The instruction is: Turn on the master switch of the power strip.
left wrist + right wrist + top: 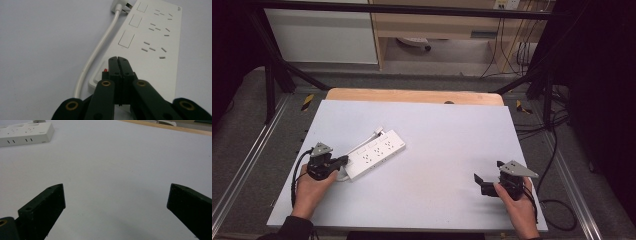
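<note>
Pale grey-blue sheeting is covering the table, with a strip of bare wood showing along its far edge and a black frame standing around it on the grey floor. On the left half of the sheet a white power strip is lying flat and slanted, sockets facing up, its white cable curving along one long side toward the plug resting at the far end. The person's left hand is holding the left gripper against the strip's near end, where, in the left gripper view, the two black jaws are pressing together with no gap between them, their tips sitting just beside a small red switch. Well apart, near the table's front right corner, the right hand is holding the right gripper low over bare sheeting, its jaws standing wide apart and gripping nothing, while the power strip is lying far off at the upper left of the right gripper view.
</note>
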Available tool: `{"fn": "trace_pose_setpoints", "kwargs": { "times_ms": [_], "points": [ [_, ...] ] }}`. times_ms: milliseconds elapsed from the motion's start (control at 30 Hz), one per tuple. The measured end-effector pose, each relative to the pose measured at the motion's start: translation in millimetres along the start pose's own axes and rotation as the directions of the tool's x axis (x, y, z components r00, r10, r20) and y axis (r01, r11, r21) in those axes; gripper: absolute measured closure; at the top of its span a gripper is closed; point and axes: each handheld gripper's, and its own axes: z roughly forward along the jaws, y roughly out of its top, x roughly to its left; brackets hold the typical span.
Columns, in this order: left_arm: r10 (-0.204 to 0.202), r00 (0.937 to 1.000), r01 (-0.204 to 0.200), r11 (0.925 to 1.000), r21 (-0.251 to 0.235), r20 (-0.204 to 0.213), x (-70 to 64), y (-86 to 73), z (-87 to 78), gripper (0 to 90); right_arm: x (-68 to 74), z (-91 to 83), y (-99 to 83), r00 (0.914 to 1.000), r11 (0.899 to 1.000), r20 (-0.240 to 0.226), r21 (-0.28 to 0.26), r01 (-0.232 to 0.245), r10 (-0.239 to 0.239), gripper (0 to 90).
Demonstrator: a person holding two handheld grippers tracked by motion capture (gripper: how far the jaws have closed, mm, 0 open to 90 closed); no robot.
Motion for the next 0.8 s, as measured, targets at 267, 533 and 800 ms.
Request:
{"fn": "trace_pose_setpoints", "kwargs": {
  "times_ms": [267, 533, 800],
  "points": [
    [-0.010, 0.9999, 0.010, 0.9999, 0.003, 0.007, 0.6, 0.2, -0.2, 90.0, 0.2, -0.1, 0.2, 1.0000, 1.000, 0.001, 0.000, 0.001, -0.001, 2.3],
    [-0.011, 0.9999, 0.011, 0.9999, 0.005, 0.005, 0.6, 0.3, -0.2, 90.0, 0.7, 0.6, 0.3, 1.0000, 1.000, -0.001, 0.003, 0.005, -0.005, 2.3],
    [-0.012, 0.9999, 0.012, 0.9999, 0.008, 0.010, 1.6, 0.7, -0.2, 90.0, 0.6, 0.2, 0.4, 1.0000, 1.000, -0.001, 0.003, 0.005, -0.005, 2.3]
  ]
}}
